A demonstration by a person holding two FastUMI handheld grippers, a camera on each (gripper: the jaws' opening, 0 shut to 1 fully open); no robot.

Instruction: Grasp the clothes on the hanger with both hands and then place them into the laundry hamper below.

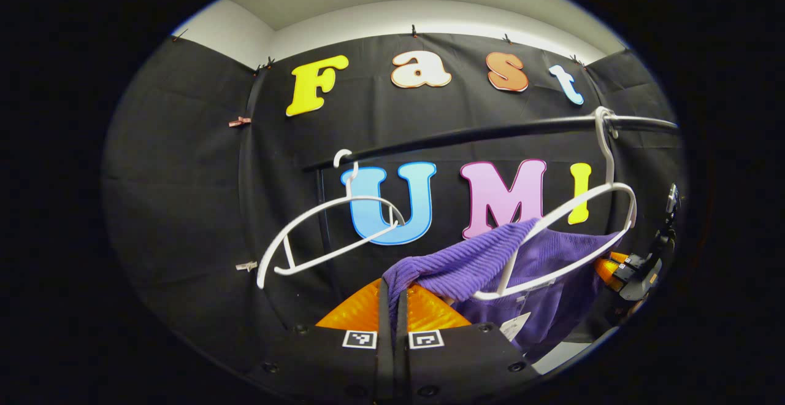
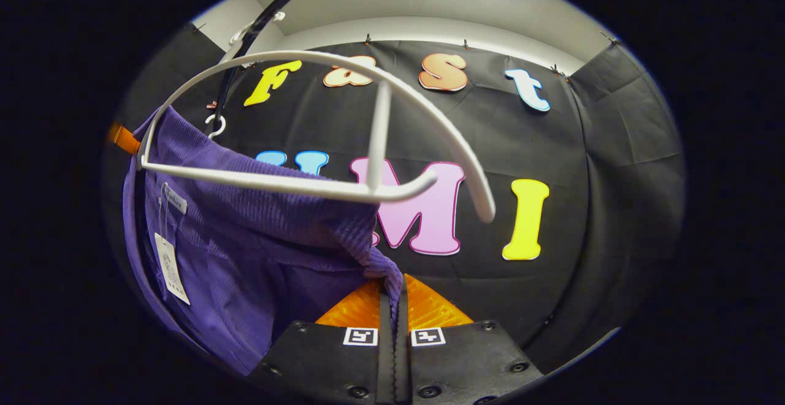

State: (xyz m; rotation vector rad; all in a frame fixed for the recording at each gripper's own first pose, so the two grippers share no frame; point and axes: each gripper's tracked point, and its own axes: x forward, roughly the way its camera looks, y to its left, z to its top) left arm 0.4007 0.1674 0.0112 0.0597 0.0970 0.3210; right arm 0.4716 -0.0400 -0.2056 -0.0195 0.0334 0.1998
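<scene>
A purple ribbed garment [image 1: 490, 264] hangs partly off a white hanger [image 1: 570, 233] on the black rail [image 1: 490, 132]. In the left gripper view my left gripper [image 1: 393, 297] is shut on one corner of the cloth, which drapes over its fingers. The right gripper [image 1: 638, 270] shows at the far right, behind the garment. In the right gripper view my right gripper [image 2: 392, 294] is shut on the other edge of the purple garment [image 2: 257, 245], just under the tilted white hanger [image 2: 319, 147]. A paper tag [image 2: 170, 267] dangles from the cloth.
A second, bare white hanger [image 1: 331, 233] hangs further left on the rail. The black cloth wall [image 1: 196, 178] stands close behind. A strip of pale floor [image 1: 558, 359] shows low at the right.
</scene>
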